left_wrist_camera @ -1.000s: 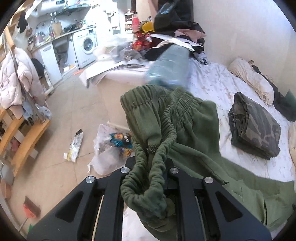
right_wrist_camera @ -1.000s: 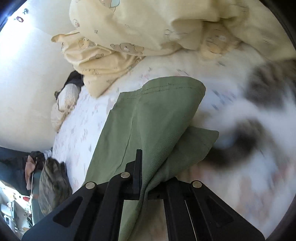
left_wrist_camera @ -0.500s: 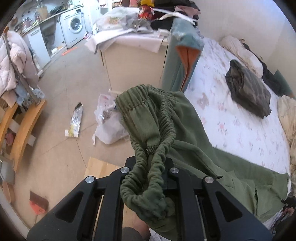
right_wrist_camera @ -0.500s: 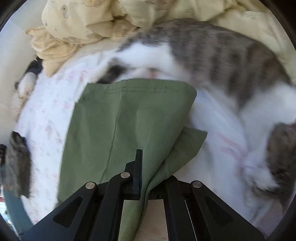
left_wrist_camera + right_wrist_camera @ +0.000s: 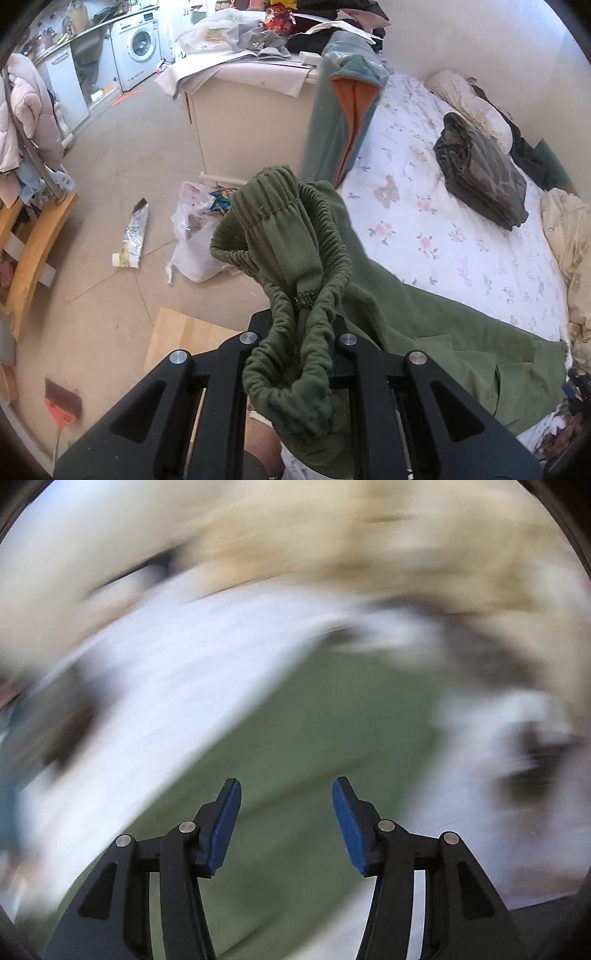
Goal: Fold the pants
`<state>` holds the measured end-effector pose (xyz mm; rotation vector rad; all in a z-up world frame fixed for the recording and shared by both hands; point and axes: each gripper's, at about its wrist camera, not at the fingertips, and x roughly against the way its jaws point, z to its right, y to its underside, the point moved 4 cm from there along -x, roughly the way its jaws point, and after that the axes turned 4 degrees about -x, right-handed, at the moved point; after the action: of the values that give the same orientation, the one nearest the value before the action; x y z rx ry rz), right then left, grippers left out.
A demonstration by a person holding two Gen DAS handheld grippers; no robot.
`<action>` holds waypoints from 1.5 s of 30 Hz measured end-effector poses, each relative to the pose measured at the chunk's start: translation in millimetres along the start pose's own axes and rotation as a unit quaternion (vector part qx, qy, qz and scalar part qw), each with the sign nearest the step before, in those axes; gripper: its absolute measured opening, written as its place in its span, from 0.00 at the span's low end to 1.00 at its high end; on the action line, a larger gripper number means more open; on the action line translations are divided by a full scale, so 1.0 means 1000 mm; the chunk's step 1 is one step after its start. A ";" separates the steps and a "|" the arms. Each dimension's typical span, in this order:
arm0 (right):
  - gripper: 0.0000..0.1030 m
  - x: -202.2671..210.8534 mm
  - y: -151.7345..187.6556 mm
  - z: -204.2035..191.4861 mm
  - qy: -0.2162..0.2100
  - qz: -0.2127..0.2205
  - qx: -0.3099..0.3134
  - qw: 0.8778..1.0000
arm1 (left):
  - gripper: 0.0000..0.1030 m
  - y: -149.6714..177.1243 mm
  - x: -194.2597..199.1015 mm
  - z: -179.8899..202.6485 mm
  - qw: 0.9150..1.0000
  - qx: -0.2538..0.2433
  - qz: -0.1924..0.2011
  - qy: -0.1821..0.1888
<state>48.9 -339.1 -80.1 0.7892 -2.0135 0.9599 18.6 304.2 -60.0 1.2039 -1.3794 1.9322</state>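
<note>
Olive green pants (image 5: 424, 325) stretch across the near edge of the bed with its white flowered sheet (image 5: 436, 229). My left gripper (image 5: 301, 325) is shut on the bunched elastic waistband (image 5: 288, 236), held up over the bed's edge and the floor. In the blurred right wrist view my right gripper (image 5: 286, 812) is opening, its blue pads (image 5: 225, 823) apart with nothing between them. The green pants leg (image 5: 295, 746) lies flat on the sheet beyond the fingers.
A folded camouflage garment (image 5: 484, 173) lies on the bed by a pillow (image 5: 465, 99). A teal and orange blanket (image 5: 343, 107) hangs off the bed corner beside a cluttered cabinet (image 5: 251, 122). A plastic bag (image 5: 195, 236) and wrapper (image 5: 133, 236) litter the floor. A blurred grey and white cat (image 5: 498, 686) is near the pants leg.
My right gripper has let go of the pants leg and opened, and its view has gone blurred. My left gripper with the waistband first swung back along the bed's edge, then held still.
</note>
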 end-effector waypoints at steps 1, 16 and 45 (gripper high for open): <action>0.46 -0.013 0.026 -0.045 -0.057 -0.044 0.044 0.996 | 0.09 0.000 0.000 0.003 1.000 -0.003 0.001 -0.001; 0.00 -0.175 0.265 -0.252 -0.154 -0.307 0.270 0.899 | 0.09 0.014 0.017 0.071 0.989 -0.131 0.040 0.063; 0.66 0.000 0.007 -0.017 -0.158 -0.080 0.065 0.982 | 0.22 0.206 -0.047 0.336 0.884 -0.468 -0.001 -0.004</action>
<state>49.8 -321.3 -75.4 1.2222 -2.1276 0.9255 10.0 -77.9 -167.2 0.7042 -1.9483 0.9691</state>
